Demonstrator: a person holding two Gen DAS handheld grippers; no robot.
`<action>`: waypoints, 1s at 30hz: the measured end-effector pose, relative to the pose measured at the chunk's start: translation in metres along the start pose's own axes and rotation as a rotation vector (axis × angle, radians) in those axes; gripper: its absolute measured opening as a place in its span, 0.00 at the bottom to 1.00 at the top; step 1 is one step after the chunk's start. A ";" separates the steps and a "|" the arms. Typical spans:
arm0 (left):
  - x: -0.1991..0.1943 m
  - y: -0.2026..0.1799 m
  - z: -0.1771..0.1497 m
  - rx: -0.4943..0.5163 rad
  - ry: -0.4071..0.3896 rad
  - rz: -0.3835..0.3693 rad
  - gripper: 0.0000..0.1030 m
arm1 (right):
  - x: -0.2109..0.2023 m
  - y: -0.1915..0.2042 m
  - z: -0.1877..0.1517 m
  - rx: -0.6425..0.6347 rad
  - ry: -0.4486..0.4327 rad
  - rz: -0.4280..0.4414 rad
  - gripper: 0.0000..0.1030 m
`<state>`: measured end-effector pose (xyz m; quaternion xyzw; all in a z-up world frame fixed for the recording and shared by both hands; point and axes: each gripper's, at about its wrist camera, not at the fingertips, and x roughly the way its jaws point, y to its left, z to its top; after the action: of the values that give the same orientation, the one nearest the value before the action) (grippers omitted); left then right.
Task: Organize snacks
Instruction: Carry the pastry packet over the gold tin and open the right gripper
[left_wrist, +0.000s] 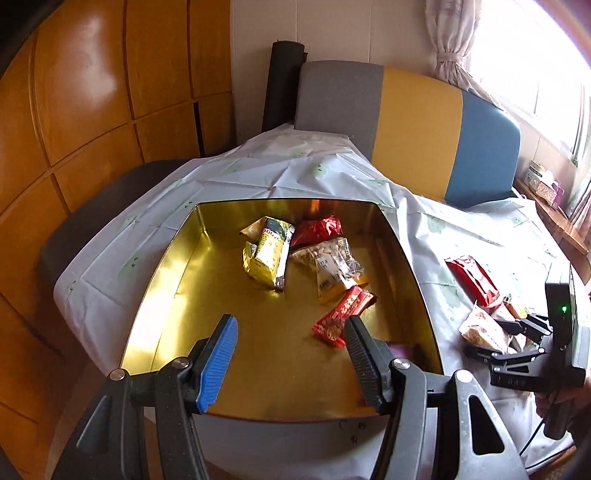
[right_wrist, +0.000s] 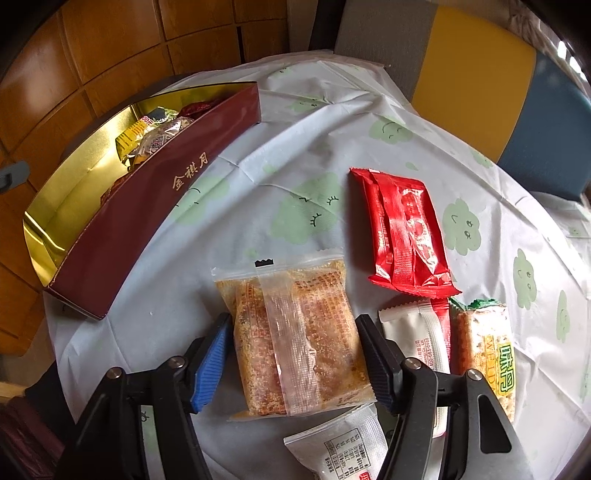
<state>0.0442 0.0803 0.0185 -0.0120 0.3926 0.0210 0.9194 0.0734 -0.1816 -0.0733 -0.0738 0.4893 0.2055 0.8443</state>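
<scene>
Item 1. Clear-wrapped brown pastry packet (right_wrist: 295, 339), on the table (right_wrist: 258, 155) with its cloud-print cloth. It lies directly between the fingers of the right claw (right_wrist: 295, 358), its long axis running 12 to 6 o'clock along the line of the fingers. The blue pad sits at its left edge and the black pad at its right edge. The jaws are spread to the packet's width; whether the pads already touch the wrapper cannot be told. Judged the next piece to be lifted, and the right claw is the nearer one.

Item 2. Gift box (right_wrist: 147, 192), maroon outside and gold inside, at 10 o'clock from the pastry packet and well apart from it. Gold characters on its side wall read 金祺月. It holds a yellow packet (left_wrist: 267, 254), a clear printed packet (left_wrist: 332, 266) and red packets (left_wrist: 341, 314).

Item 3. Left claw (left_wrist: 291, 354), released and holding nothing, over the near end of the box.

Item 4. Loose on the table: red wrapper (right_wrist: 404, 229) at 1 o'clock from the pastry packet; white-and-red sachet (right_wrist: 421, 339) just right of the black pad; green-trimmed bar (right_wrist: 487, 350) lettered "WEIDA" with the characters 味可 (reading uncertain); white sachet (right_wrist: 336, 446) at 6 o'clock bearing a printed table too small to read.
</scene>
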 end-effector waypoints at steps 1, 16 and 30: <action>0.000 0.000 -0.001 0.002 -0.001 0.002 0.59 | 0.000 0.001 0.000 -0.005 -0.004 -0.004 0.61; -0.006 0.019 -0.015 -0.005 -0.026 0.010 0.59 | -0.006 0.005 0.008 0.105 0.011 -0.069 0.59; -0.013 0.069 -0.020 -0.152 -0.076 0.069 0.59 | -0.063 0.076 0.084 0.100 -0.165 0.110 0.59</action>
<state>0.0174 0.1481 0.0135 -0.0676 0.3548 0.0829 0.9288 0.0806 -0.1028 0.0294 0.0124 0.4311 0.2322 0.8718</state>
